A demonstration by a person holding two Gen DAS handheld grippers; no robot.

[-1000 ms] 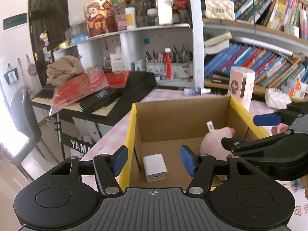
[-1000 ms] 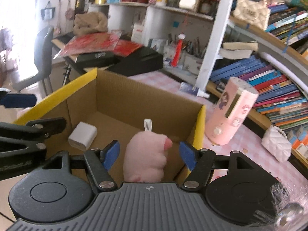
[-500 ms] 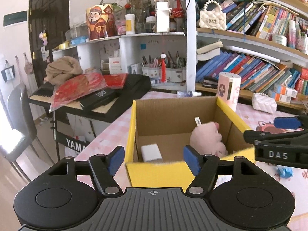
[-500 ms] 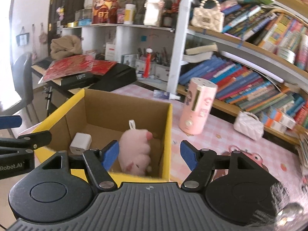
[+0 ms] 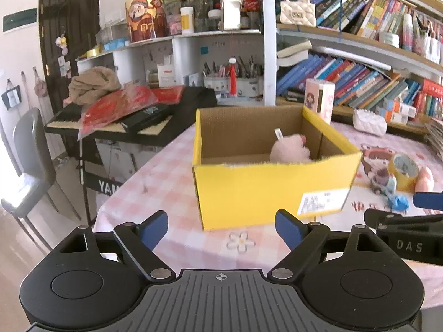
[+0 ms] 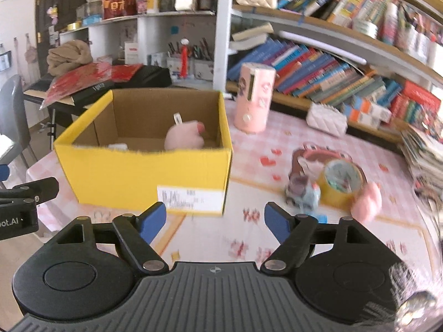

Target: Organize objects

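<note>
Both your left hand-held gripper [image 5: 221,231] and right hand-held gripper [image 6: 215,223] hang spread wide, holding nothing. The yellow tape roll [image 6: 342,184] sits right of centre on the tabletop [image 6: 249,238]; probably light and rigid, so pinch across its rim.

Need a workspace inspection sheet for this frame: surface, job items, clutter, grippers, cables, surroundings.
Surface: table with pink checked cloth, flower and heart prints.
Job's things: yellow cardboard box open on top; pink plush toy inside, white charger just showing over the front wall. Still outside, right of the box: tape roll, small toy car, pink cylinder, white quilted pouch.
Clutter: blurred pink object beside the tape roll, cannot tell what.
Grippers: left gripper open, empty; right gripper open, empty; both short of the box.
Cables: nothing seen.
Surroundings: bookshelf behind, keyboard and grey chair to the left.
</note>
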